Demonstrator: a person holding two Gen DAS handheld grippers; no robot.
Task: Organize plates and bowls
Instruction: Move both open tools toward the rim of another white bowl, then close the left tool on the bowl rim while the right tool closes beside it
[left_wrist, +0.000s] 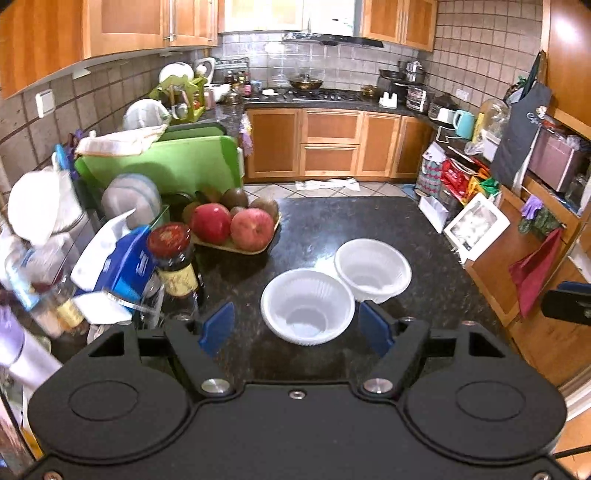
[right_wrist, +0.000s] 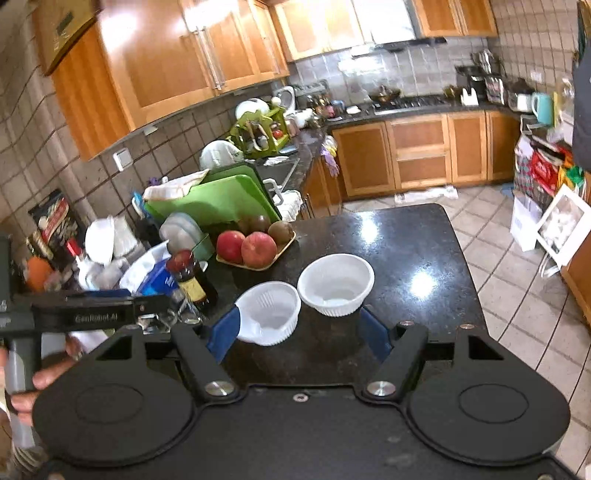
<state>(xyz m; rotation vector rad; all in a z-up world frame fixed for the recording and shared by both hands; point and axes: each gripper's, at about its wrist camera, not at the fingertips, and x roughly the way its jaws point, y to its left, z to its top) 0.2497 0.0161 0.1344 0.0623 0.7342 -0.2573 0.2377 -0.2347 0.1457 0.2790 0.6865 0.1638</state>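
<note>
Two white ribbed plastic bowls stand side by side, upright and touching, on the black granite counter (left_wrist: 332, 229). In the left wrist view the near bowl (left_wrist: 307, 306) lies just ahead of my open left gripper (left_wrist: 297, 326), between its blue fingertips; the far bowl (left_wrist: 373, 268) is behind it to the right. In the right wrist view my right gripper (right_wrist: 301, 330) is open and empty above the counter (right_wrist: 406, 251), with the left bowl (right_wrist: 269, 312) by its left fingertip and the right bowl (right_wrist: 335, 283) ahead. The left gripper's body (right_wrist: 85, 314) shows at the left there.
A tray of apples and kiwis (left_wrist: 236, 225) sits behind the bowls. Left of it are a dark sauce jar (left_wrist: 173, 258), a blue box (left_wrist: 125, 266), a dish rack with plates (left_wrist: 129, 199) and green cutting boards (left_wrist: 177, 162). The counter ends at right above the tiled floor (right_wrist: 517, 266).
</note>
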